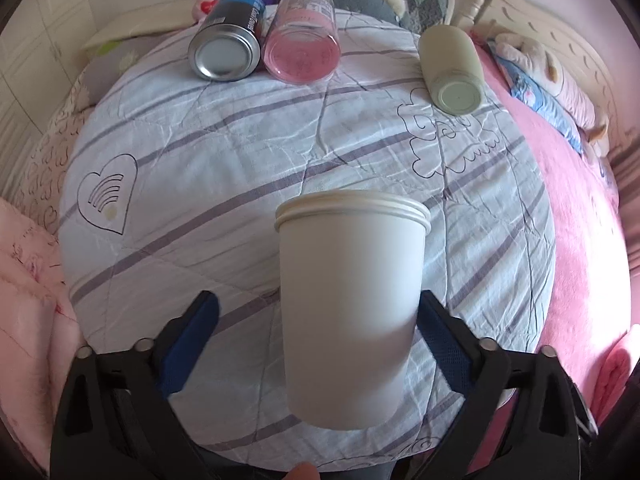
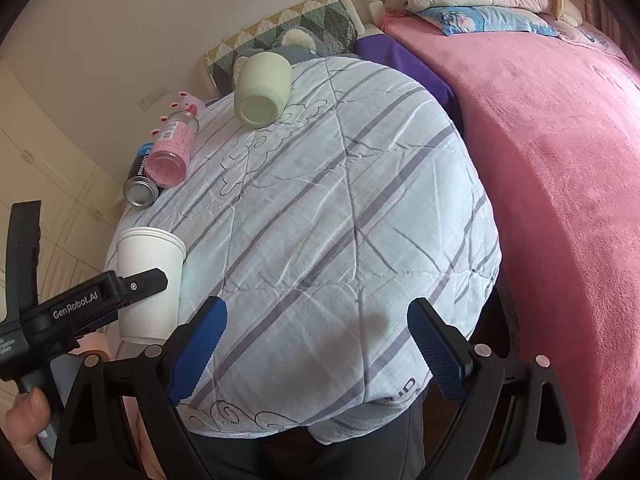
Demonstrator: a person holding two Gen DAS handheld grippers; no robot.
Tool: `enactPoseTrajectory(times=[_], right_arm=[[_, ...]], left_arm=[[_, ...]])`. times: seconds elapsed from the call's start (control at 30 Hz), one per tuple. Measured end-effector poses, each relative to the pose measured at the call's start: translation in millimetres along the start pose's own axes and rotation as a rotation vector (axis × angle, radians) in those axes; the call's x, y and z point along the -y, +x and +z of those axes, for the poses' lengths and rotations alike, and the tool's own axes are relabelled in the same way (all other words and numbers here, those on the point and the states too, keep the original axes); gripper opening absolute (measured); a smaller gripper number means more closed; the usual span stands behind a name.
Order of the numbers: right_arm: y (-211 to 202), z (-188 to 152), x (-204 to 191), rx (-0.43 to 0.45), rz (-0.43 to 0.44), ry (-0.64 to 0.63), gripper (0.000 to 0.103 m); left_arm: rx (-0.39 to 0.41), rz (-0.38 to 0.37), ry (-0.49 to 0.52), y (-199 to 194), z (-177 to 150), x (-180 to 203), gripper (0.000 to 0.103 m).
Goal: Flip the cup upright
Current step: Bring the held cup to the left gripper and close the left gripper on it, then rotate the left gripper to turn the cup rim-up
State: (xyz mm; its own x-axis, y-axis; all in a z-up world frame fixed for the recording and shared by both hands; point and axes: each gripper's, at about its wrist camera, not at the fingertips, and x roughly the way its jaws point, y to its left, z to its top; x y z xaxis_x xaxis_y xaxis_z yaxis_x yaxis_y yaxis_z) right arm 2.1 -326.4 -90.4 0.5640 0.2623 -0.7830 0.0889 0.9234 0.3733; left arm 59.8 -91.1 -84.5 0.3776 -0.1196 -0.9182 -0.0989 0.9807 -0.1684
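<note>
A white paper cup [image 1: 348, 312] stands upright, rim up, between the fingers of my left gripper [image 1: 316, 312]. The jaws are wide; the right finger [image 1: 440, 340] touches the cup's side, and the left finger [image 1: 192, 340] stands apart from it. The cup also shows in the right wrist view [image 2: 150, 280] at the left edge of the quilt, with the left gripper [image 2: 132, 284] in front of it. My right gripper [image 2: 316, 320] is open and empty above the quilt's near part.
A striped pale blue quilt [image 1: 240, 152] covers the surface. A metal can [image 1: 226, 46], a clear jar with pink contents [image 1: 302, 46] and a pale green cup [image 1: 454, 68] lie on their sides at the far edge. A pink blanket [image 2: 560, 200] lies to the right.
</note>
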Motion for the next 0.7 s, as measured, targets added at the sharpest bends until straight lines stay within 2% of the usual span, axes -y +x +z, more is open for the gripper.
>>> enactPoseTrajectory(times=[0.1, 0.17, 0.2, 0.4, 0.7], right_arm=[[4, 1, -2, -0.007, 0.008, -0.007, 0.093], [6, 2, -4, -0.01, 0.012, -0.01, 0.093], [7, 2, -5, -0.01, 0.012, -0.011, 0.093], [7, 0, -5, -0.014, 0.009, -0.008, 0.093], [8, -2, -9, -0.018, 0.003, -0.011, 0.093]], left_arm=[[-0.005, -0.001, 0.009, 3, 3, 2, 0.081], [-0.027, -0.019, 0.011, 8, 4, 3, 0.068], [-0.035, -0.029, 0.015, 9, 4, 3, 0.065], [-0.002, -0.046, 0.058, 3, 8, 3, 0.064], [0.129, 0.002, 0.143, -18, 15, -2, 0.064]])
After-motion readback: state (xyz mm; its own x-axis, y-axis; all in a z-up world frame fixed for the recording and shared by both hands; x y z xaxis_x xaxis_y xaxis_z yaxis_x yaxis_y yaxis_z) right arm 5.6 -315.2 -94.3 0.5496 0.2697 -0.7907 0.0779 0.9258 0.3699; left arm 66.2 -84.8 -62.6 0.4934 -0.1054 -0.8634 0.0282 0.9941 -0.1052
